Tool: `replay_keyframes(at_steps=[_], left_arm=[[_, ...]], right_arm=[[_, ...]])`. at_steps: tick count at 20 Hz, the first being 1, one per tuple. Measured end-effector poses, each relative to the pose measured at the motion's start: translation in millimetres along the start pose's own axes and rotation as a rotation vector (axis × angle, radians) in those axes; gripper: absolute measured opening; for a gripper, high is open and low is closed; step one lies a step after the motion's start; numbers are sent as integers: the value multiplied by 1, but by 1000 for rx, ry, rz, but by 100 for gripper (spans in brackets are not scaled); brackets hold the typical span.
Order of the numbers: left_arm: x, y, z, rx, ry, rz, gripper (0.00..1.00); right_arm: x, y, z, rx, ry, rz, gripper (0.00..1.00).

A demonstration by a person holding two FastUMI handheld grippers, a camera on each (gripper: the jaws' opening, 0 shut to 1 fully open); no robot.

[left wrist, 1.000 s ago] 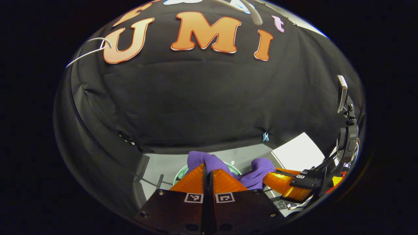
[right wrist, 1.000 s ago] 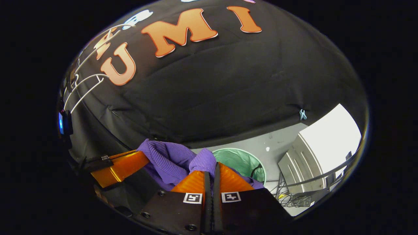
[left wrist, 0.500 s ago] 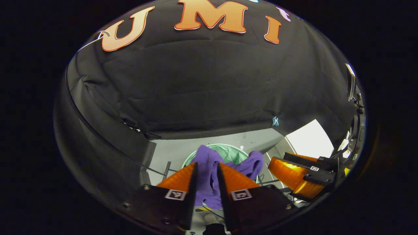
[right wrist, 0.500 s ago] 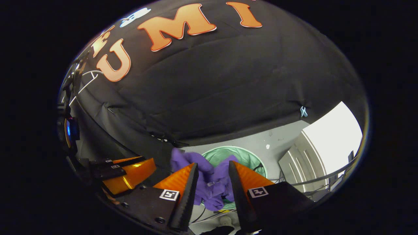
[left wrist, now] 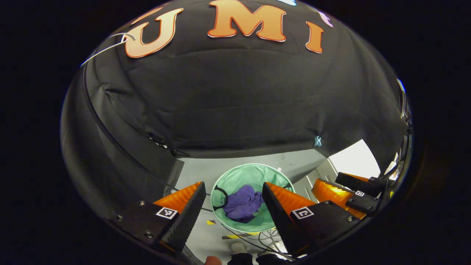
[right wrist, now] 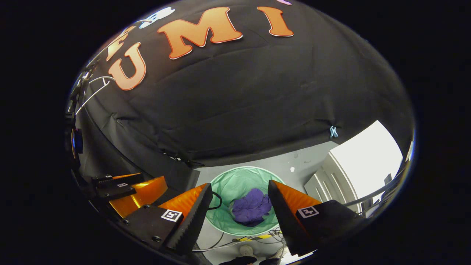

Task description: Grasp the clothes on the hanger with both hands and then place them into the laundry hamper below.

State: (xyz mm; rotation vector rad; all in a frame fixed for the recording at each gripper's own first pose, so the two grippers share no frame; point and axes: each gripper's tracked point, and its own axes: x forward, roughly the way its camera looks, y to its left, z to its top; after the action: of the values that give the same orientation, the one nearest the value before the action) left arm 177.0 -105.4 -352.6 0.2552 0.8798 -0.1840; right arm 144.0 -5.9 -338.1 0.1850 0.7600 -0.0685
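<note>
Clothes [left wrist: 244, 203] sit bunched in the hamper [left wrist: 235, 176] at six o'clock below my left claw [left wrist: 232, 198] and right claw [right wrist: 240, 198], both spread wide and empty, so I'd lift straight up, clear of the rim.

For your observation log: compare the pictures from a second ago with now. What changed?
Both grippers, left and right, opened and let go of the purple garment, which dropped into the green hamper below. The hamper stayed in place.

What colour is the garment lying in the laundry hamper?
Purple; the garment lies crumpled in the mint-green hamper, clearest in the right gripper view.
</note>
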Motion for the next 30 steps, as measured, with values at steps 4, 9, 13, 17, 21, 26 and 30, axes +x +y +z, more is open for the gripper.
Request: replay_keyframes(at_steps=[4,9,13,17,21,26,30], left_arm=[[-33,7,1,-5,-52,13,98],[-101,10,12,34,-170,1,98],[-165,6,20,62,-284,-44,98],[-224,1,36,68,-386,-54,97],[-281,6,52,83,-522,-27,97],[-339,26,70,55,-652,-3,96],[-369,44,83,24,-732,6,96]], right_arm=[[-41,14,8,1,-65,30,99],[-111,19,9,-26,-163,50,98],[-175,24,24,-11,-261,75,98],[-228,25,39,-27,-337,68,98],[-274,27,67,-52,-436,47,98],[-329,27,96,-185,-576,-49,98],[-365,36,110,-266,-662,-83,89]])
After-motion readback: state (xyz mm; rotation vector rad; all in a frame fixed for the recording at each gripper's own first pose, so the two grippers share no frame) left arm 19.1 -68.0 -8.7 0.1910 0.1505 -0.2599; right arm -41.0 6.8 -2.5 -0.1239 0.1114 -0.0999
